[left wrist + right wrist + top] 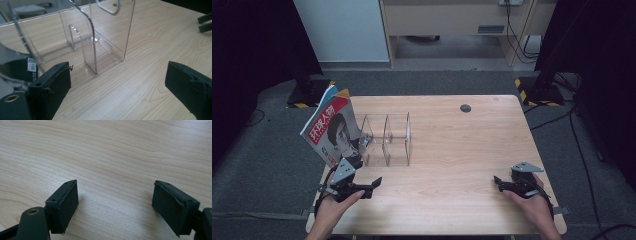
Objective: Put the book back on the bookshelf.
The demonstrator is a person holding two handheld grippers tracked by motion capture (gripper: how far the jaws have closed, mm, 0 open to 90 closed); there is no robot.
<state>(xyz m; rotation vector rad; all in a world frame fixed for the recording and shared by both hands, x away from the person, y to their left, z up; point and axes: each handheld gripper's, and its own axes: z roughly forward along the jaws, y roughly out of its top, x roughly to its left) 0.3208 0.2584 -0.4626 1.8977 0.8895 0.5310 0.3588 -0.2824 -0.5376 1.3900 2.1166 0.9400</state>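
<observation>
The clear acrylic file rack with upright dividers (387, 140) stands on the pale wooden surface (452, 150) toward its left half, just ahead of the left gripper (371, 184), whose jaws are spread wide and hold nothing. In the left gripper view the rack's near corner (100, 50) rises just beyond that gripper (117, 85), closer to its left jaw. A red-covered magazine with a portrait on its front (332, 131) leans tilted in the rack's leftmost slot, its top edge tipping out past the surface's left side (a second, bluish cover shows behind it, hard to make out). The right gripper (499, 184) rests well apart at the near right, jaws likewise parted and empty over bare wood (115, 202). A small dark round grommet (465, 108) sits near the far edge.
</observation>
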